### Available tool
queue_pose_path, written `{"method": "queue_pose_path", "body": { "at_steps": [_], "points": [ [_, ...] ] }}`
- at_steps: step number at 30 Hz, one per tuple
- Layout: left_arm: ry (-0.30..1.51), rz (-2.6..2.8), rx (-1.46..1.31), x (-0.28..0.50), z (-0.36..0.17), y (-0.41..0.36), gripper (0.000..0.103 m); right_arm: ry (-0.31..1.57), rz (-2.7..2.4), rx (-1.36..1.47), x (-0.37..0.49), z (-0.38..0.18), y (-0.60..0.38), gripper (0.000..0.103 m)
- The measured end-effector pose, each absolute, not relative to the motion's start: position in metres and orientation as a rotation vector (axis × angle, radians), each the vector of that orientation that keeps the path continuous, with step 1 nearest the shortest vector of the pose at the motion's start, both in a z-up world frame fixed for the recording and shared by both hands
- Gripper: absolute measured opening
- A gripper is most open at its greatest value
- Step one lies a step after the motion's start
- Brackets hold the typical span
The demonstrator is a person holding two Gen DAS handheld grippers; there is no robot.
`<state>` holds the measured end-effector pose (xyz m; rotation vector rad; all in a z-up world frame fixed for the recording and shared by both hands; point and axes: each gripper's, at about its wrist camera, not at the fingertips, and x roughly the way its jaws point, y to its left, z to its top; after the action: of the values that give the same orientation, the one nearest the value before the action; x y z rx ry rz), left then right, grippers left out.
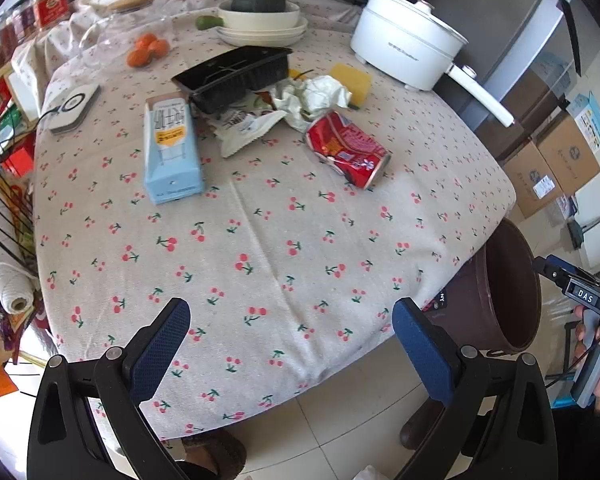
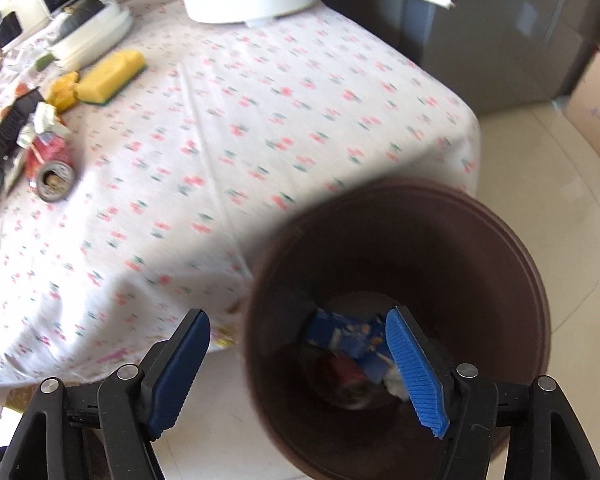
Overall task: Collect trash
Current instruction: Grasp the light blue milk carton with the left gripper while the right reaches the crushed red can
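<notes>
A crushed red can (image 1: 346, 149) lies on the cherry-print tablecloth (image 1: 260, 248), next to crumpled paper (image 1: 312, 96), a white wrapper (image 1: 248, 126), a black plastic tray (image 1: 236, 74) and a blue carton (image 1: 172, 148). The can also shows in the right wrist view (image 2: 50, 164). My left gripper (image 1: 290, 340) is open and empty over the table's near edge. My right gripper (image 2: 300, 364) is open and empty above the brown bin (image 2: 532, 280), whose rim sits between its fingers. The bin holds a blue wrapper (image 2: 348, 332) and a red can (image 2: 340, 372). The bin also stands at the table's right edge in the left wrist view (image 1: 508, 292).
A white electric pot (image 1: 408, 40), a yellow sponge (image 1: 354, 82), a bowl with a dark squash (image 1: 260, 10), oranges (image 1: 146, 50) and a white device (image 1: 74, 106) are on the table. Cardboard boxes (image 1: 556, 160) stand on the floor at right. A wire rack (image 1: 0, 200) is at left.
</notes>
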<state>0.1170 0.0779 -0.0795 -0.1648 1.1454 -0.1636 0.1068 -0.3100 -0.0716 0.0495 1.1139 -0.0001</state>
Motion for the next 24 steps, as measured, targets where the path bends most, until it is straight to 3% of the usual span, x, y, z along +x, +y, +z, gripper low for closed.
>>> {"method": "queue_pose_path", "body": {
  "at_steps": [16,24],
  "points": [
    [1.152,0.03,-0.389,0.145,-0.089,0.184,0.102,1.091,0.162,-0.049,0.159,-0.063,-0.191,0.082],
    [1.125,0.079,-0.461,0.191,-0.102,0.193,0.099,1.114,0.215,-0.06,0.193,-0.073,-0.156,0.084]
  ]
}}
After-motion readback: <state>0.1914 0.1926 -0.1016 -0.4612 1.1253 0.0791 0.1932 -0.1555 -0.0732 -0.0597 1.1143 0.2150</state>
